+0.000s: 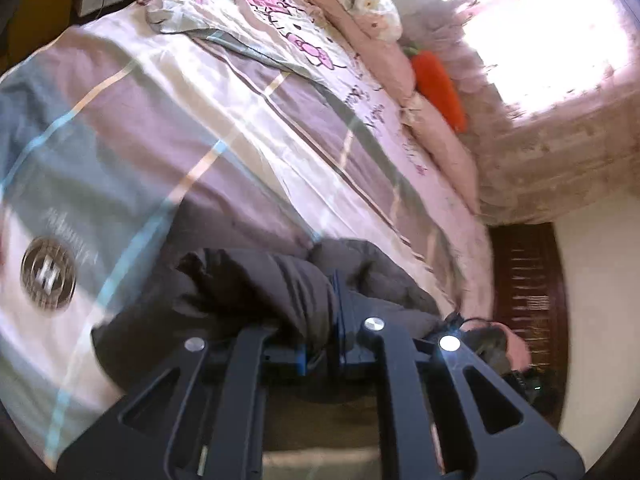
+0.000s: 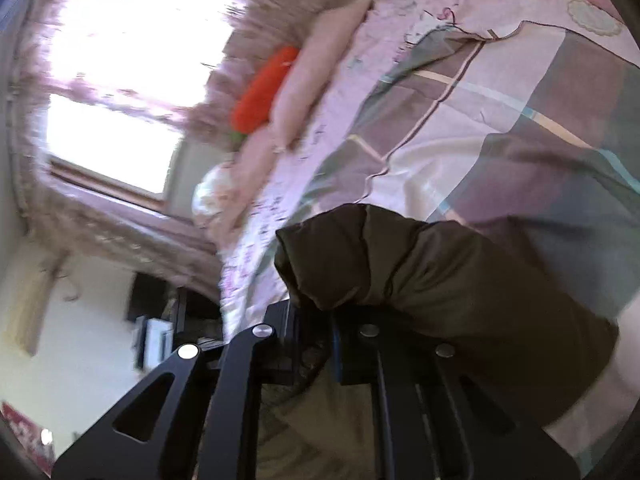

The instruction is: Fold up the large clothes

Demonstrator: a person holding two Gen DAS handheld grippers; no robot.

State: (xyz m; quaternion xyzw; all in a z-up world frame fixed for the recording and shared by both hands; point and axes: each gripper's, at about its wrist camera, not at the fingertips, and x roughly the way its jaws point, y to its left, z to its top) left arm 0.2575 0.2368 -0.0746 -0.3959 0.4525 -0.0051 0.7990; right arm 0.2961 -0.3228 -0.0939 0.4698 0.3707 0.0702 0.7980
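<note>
A dark olive-brown padded jacket (image 1: 248, 292) hangs bunched over a bed with a striped pastel cover (image 1: 168, 128). My left gripper (image 1: 324, 328) is shut on a fold of the jacket, and the cloth drapes over its left finger. In the right wrist view the same jacket (image 2: 432, 280) is bunched in front of my right gripper (image 2: 320, 340), which is shut on its edge and holds it above the bed cover (image 2: 500, 112). Both views are tilted and blurred. The fingertips are mostly hidden by cloth.
A Hello Kitty quilt (image 1: 288, 28), pink pillows (image 1: 384, 56) and an orange carrot plush (image 1: 436, 84) lie at the head of the bed. A bright curtained window (image 2: 120, 64) stands beyond. A dark wooden bed end (image 1: 528, 292) and a person's hand (image 1: 516, 344) show at the right.
</note>
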